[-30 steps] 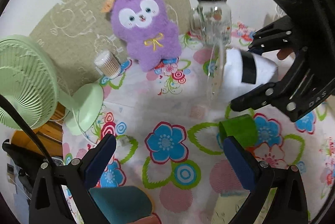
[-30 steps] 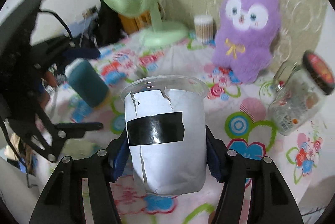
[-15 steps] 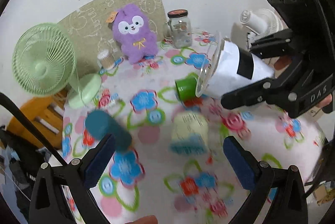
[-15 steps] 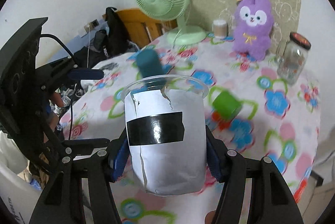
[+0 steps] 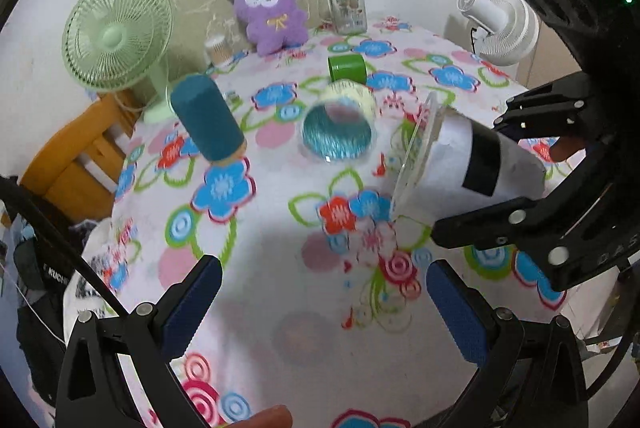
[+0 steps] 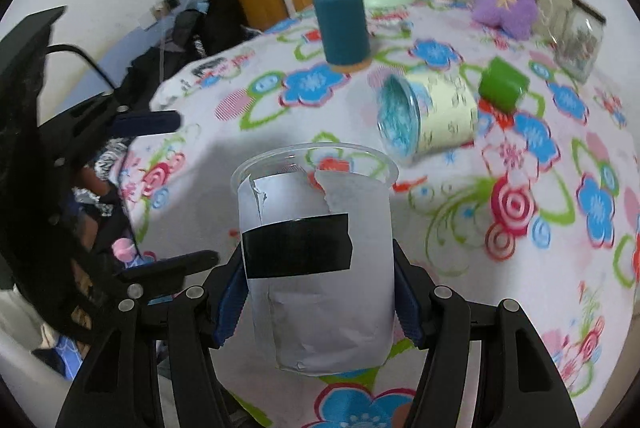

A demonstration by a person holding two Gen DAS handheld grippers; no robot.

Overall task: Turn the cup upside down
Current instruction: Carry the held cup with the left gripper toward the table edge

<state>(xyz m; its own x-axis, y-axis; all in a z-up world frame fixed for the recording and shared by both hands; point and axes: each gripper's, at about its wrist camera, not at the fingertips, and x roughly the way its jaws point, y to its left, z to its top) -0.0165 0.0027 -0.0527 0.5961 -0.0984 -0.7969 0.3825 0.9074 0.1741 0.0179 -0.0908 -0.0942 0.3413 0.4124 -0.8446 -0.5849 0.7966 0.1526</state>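
A clear plastic cup (image 6: pixel 316 268) wrapped in white paper with a black tape band is held in my right gripper (image 6: pixel 320 292), which is shut on its sides. In the left wrist view the cup (image 5: pixel 468 163) lies tilted on its side above the flowered tablecloth (image 5: pixel 260 248), mouth pointing left. My left gripper (image 5: pixel 320 308) is open and empty above the near part of the table, to the left of and below the cup.
On the table: a teal cylinder (image 5: pixel 206 123) standing upright, a pale yellow cup (image 5: pixel 340 127) on its side, a green cup (image 5: pixel 347 67), a purple plush (image 5: pixel 270 7), a glass jar (image 5: pixel 347 3) and a green fan (image 5: pixel 116 31). A white fan (image 5: pixel 500 27) stands beyond the right edge.
Both grippers have pulled back and risen from the table's far side, so more of the table shows. The cup stays gripped in the right gripper and sits lower over the cloth.
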